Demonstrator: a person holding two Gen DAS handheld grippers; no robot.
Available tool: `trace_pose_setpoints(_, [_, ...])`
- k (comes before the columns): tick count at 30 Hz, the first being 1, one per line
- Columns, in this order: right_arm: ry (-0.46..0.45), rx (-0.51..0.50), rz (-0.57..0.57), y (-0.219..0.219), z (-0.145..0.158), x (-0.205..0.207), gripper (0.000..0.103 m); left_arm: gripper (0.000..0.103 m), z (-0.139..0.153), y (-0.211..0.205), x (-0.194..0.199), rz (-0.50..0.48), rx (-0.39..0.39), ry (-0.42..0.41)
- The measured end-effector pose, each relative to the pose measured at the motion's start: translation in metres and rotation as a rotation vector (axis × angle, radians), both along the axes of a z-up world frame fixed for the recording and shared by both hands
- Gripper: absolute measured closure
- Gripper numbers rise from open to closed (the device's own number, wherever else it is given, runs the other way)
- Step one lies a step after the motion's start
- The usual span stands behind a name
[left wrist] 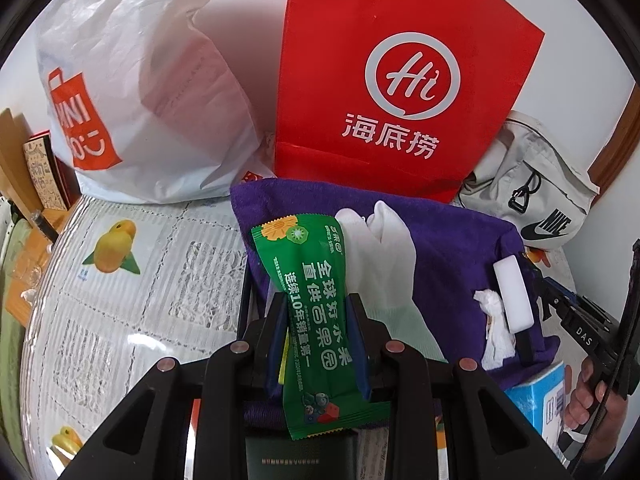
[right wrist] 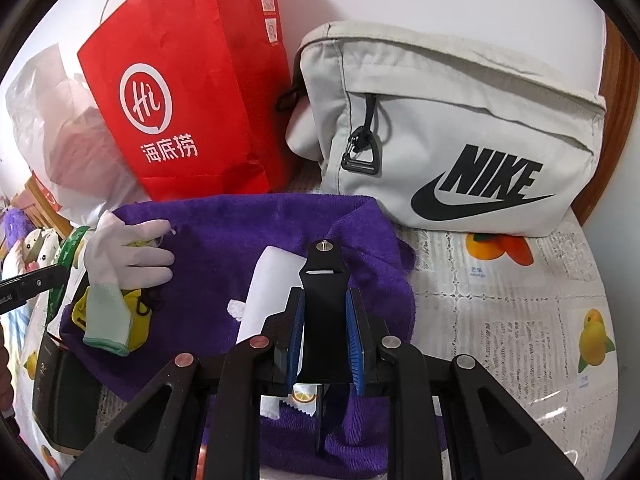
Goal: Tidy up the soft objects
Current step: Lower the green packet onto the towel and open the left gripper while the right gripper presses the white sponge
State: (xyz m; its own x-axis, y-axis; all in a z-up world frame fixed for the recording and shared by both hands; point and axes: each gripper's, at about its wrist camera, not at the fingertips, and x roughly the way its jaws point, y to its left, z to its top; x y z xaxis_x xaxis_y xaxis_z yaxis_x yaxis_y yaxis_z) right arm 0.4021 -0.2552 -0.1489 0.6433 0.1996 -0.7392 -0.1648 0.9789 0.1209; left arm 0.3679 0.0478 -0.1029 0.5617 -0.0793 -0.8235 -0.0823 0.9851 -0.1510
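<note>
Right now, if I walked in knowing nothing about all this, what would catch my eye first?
Probably the bright red paper bag standing at the back against the wall, between a white plastic bag and a pale Nike pouch. In front lies a purple towel with a white glove on it. Nearest the camera, the left gripper pinches a green snack packet.

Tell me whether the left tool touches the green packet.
Touching: the left wrist view shows the left tool with both fingers pressed against the green packet.
</note>
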Motion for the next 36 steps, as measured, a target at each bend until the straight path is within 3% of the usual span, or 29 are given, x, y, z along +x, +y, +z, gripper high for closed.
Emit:
trace_pose_setpoints(15, [0.085,-0.006,0.052,0.007,-0.013,0.012,0.081,0.073,-0.015,-0.001,0.022,0.003,-0.037,0.042])
trace_pose_setpoints(20, [0.073,-0.02,0.067,0.008,-0.008,0.003,0.061,0.073,-0.022,-0.001,0.025,-0.004,-0.061,0.06])
trace_pose_setpoints(23, [0.061,-0.014,0.068,0.009,-0.004,-0.001,0.058,0.069,-0.021,-0.002,0.025,-0.006,-0.053,0.063])
trace_pose_setpoints(28, [0.013,-0.021,0.068,0.011,0.011,-0.014,0.047,0.049,-0.014,0.001,0.022,0.006,-0.052,0.051])
trace_pose_setpoints(36, [-0.047,-0.032,0.07,0.017,0.035,-0.047,0.035,0.043,0.007,0.005,0.001,0.014,-0.039,0.023])
